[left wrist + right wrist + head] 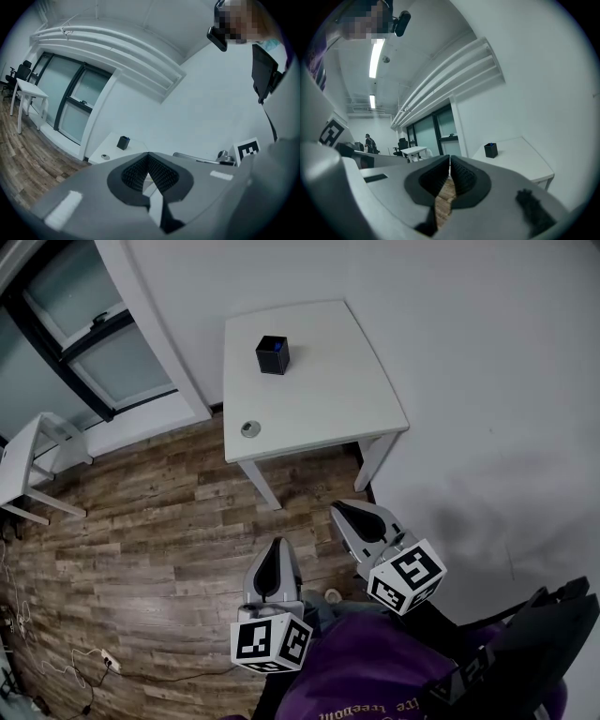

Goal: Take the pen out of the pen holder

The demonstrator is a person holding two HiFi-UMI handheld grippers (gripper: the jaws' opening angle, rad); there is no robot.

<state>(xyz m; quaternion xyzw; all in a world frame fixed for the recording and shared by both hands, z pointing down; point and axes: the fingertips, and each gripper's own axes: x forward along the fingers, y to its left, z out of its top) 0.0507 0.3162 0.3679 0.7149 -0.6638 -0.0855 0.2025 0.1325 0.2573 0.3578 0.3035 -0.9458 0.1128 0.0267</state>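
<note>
The black cube-shaped pen holder stands toward the back of a small white table; something blue shows at its top, though a pen cannot be made out clearly. It also appears small and distant as the pen holder in the left gripper view and the pen holder in the right gripper view. My left gripper and right gripper are held low near my body over the wooden floor, well short of the table. Both the left gripper and the right gripper have jaws pressed together, holding nothing.
A small round object lies near the table's front left corner. A second white table stands at the left by dark-framed glass panels. A power strip with cables lies on the floor. A black chair is behind me on the right.
</note>
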